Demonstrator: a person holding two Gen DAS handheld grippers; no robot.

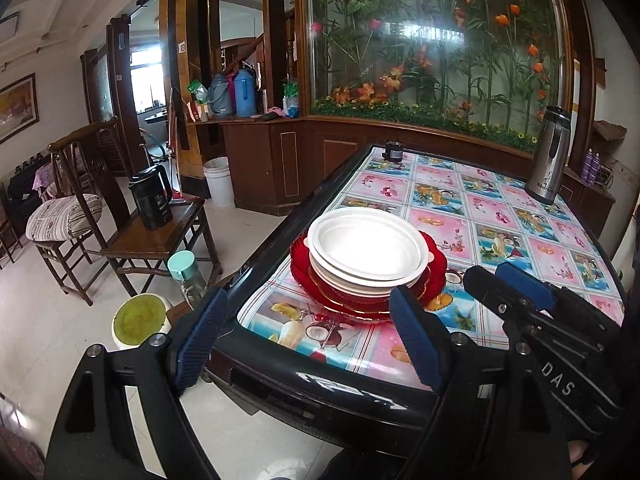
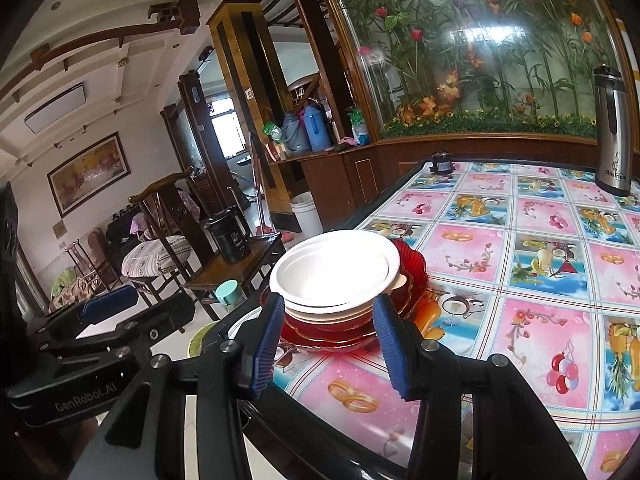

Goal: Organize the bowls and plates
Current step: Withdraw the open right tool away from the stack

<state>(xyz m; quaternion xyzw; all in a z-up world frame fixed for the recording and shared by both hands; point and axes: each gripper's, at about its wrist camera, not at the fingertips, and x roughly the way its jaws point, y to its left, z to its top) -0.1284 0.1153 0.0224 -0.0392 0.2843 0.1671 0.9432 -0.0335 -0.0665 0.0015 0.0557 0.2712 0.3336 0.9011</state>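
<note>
A stack of white round plastic bowls (image 2: 334, 270) sits on red scalloped glass plates (image 2: 408, 280) near the left edge of the desk (image 2: 520, 320), close to its near corner, on a pink and blue fruit-patterned cloth. The left gripper (image 1: 308, 336) hangs just off that near corner, jaws wide apart and empty. The right gripper (image 2: 328, 344) stands before the stack, jaws part open and framing the pile, though I cannot tell if the pads touch it. The stacking looks finished or nearly so; next, I judge, either gripper must square the pile without tipping it. A steel flask (image 2: 612, 132) stands at the far edge.
</note>
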